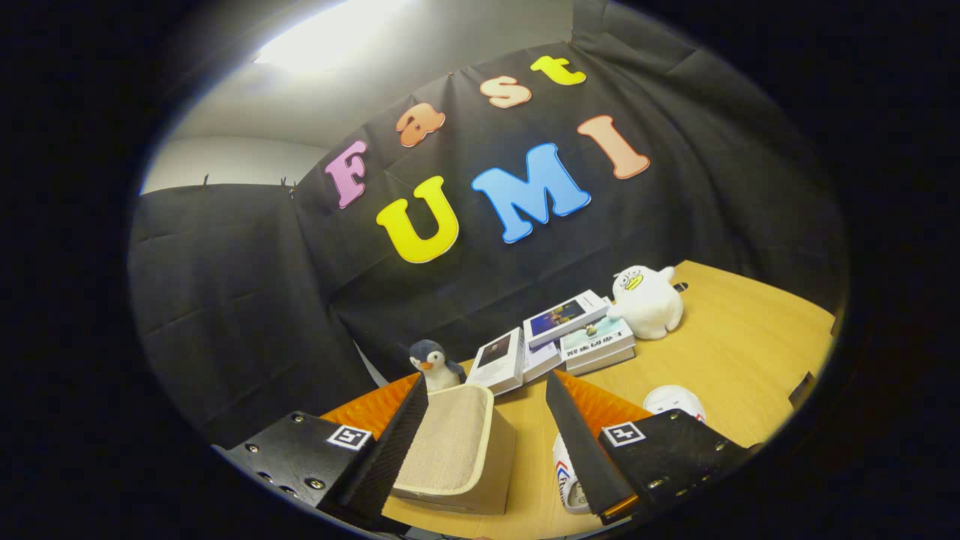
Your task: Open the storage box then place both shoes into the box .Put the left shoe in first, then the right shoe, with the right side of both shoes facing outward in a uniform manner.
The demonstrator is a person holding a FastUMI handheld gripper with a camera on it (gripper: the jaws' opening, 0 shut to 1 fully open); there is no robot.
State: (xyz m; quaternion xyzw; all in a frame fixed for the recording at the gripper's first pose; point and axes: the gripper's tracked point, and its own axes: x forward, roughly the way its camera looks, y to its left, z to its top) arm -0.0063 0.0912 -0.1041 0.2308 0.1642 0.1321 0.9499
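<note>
Low in the frame, the gripper holds its fingers spread above the counter, the beige storage box against the left one.

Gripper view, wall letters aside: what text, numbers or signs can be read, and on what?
Stacked paperback books: cover print too small to read.
White shoe beside one finger: red-blue marking, blurred.
Tool: black-and-white square markers, no words; fingers open, beige woven storage box between them.
</note>
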